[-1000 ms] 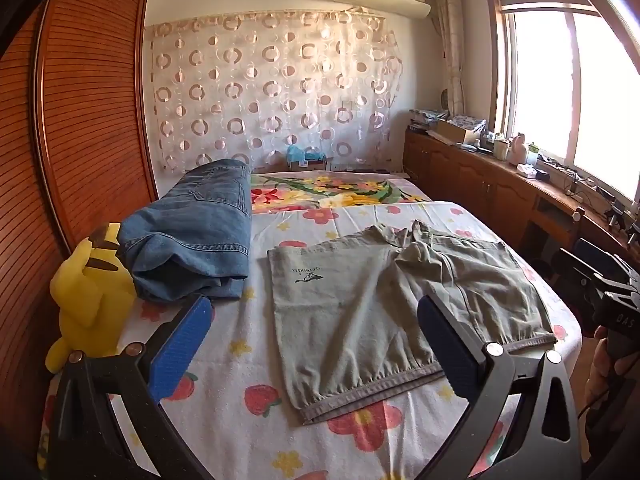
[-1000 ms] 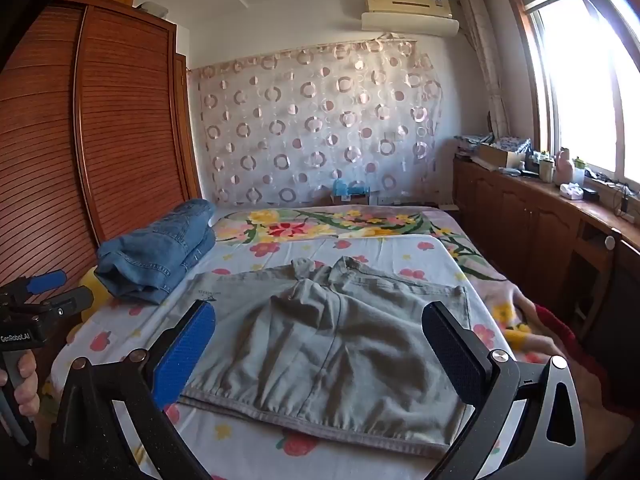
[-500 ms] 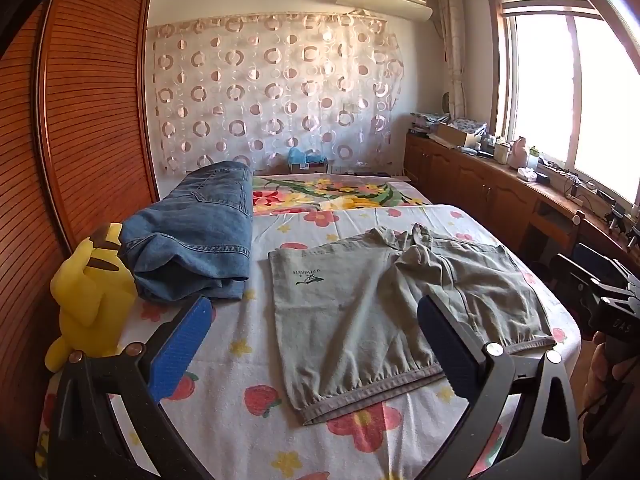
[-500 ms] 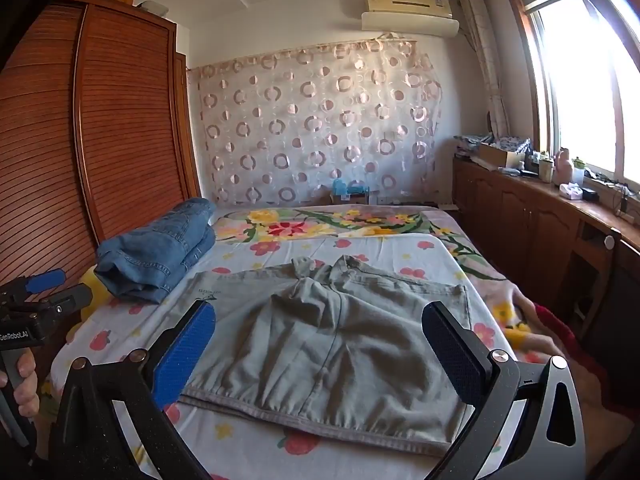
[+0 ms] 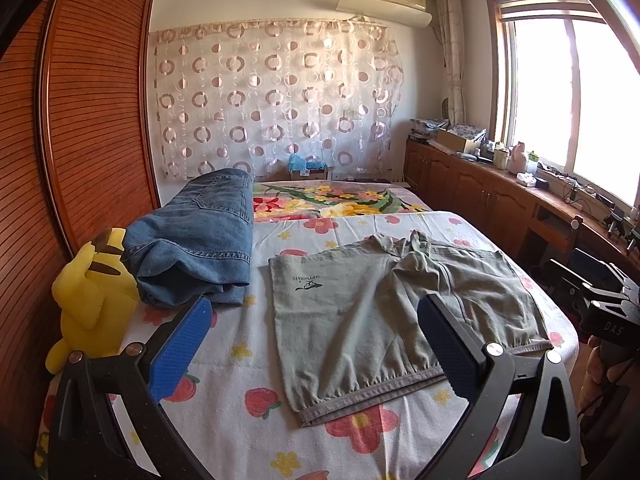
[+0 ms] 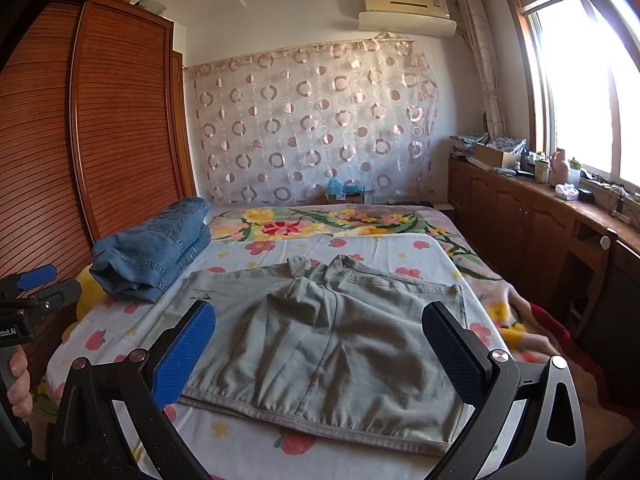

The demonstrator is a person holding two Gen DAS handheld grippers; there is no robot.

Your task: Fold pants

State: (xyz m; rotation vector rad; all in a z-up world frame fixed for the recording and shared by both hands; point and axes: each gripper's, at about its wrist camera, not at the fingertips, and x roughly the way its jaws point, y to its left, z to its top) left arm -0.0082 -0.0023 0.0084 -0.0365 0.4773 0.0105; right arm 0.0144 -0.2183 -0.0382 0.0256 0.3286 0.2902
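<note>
Two grippers hang over the near edge of the bed, each with its fingers spread wide and nothing between them. In the left wrist view the left gripper (image 5: 310, 344) fills the bottom of the frame, its blue-padded fingers (image 5: 180, 346) well clear of the cloth below. In the right wrist view the right gripper (image 6: 316, 350) sits likewise along the bottom edge, its fingers (image 6: 184, 354) apart above the elastic waistband.

Beyond the fingers, the grey-green shorts (image 6: 320, 332) lie spread flat in the centre of the frame on the flower-print sheet (image 6: 256, 448), waistband towards the cameras, the cloth bunched into a ridge at the far middle. A small printed logo (image 5: 308, 282) shows on the leg at left of centre.

Left of the shorts and apart from them sits a folded stack of blue jeans (image 5: 196, 248); a yellow plush toy (image 5: 90, 300) leans just beside it at the left edge. A wooden wardrobe (image 6: 100, 120) fills the upper left, a circle-patterned curtain (image 6: 312, 128) hangs at upper centre under an air conditioner (image 6: 406, 10), and a window (image 5: 560, 104) brightens the upper right.
</note>
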